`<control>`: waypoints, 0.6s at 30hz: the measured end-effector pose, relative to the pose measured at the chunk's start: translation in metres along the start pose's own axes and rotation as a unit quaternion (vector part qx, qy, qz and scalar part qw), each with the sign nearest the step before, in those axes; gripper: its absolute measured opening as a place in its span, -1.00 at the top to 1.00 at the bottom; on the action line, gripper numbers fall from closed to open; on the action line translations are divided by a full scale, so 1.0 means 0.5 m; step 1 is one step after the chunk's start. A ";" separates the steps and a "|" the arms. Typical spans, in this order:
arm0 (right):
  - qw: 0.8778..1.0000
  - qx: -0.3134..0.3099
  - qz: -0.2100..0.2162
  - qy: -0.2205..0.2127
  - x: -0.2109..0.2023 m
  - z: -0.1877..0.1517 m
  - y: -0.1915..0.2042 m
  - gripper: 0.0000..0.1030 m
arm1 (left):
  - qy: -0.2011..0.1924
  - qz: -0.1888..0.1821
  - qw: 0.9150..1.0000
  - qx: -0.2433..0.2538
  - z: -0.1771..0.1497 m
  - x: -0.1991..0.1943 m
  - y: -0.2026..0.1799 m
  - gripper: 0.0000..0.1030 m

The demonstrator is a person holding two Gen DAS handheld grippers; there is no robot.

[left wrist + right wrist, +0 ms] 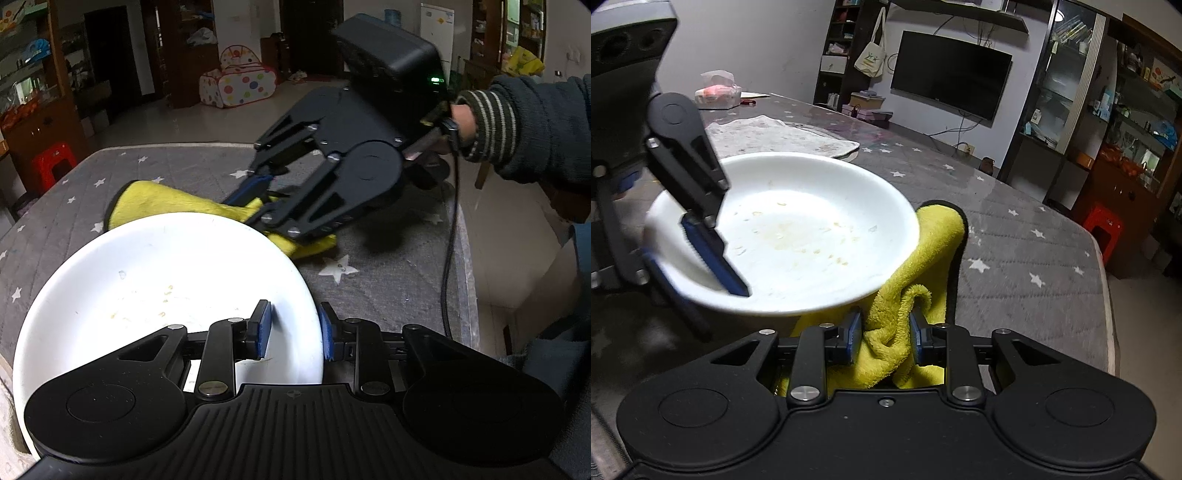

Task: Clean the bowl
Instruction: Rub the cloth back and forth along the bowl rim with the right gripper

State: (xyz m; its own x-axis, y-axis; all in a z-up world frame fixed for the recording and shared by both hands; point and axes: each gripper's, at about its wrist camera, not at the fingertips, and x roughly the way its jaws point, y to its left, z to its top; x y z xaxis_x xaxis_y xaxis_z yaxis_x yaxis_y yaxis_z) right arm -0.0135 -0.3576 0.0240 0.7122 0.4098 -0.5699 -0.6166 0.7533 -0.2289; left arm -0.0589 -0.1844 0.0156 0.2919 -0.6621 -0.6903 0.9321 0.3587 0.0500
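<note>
A white bowl [155, 280] with dried food specks inside is lifted off the grey star-patterned table. My left gripper [295, 328] is shut on its rim, one finger inside and one outside. The bowl also shows in the right wrist view [812, 229], with the left gripper [698, 254] clamped on its near-left rim. A yellow cloth [916, 266] lies on the table, partly under the bowl. My right gripper [884, 332] is shut on a fold of the cloth. In the left wrist view the cloth [177, 206] lies behind the bowl, with the right gripper [258, 199] on it.
The grey star-patterned table cover [1015, 266] spreads right and far. A white patterned cloth [783, 133] and a tissue pack [716, 92] lie at the far side. A red stool [1102, 229] stands beyond the table's right edge. A cable [450, 258] hangs from the right gripper.
</note>
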 end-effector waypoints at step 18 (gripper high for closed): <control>0.998 0.051 0.016 -0.015 0.011 -0.017 -0.035 0.45 | -0.006 0.033 0.998 -0.050 0.019 0.010 -0.011 0.36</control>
State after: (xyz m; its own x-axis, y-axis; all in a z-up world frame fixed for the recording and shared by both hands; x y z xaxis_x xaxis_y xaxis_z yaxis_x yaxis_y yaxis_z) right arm -0.0015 -0.3730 0.0181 0.7025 0.4489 -0.5523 -0.6038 0.7867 -0.1286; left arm -0.0608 -0.1960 0.0189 0.3562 -0.6427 -0.6783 0.8846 0.4658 0.0231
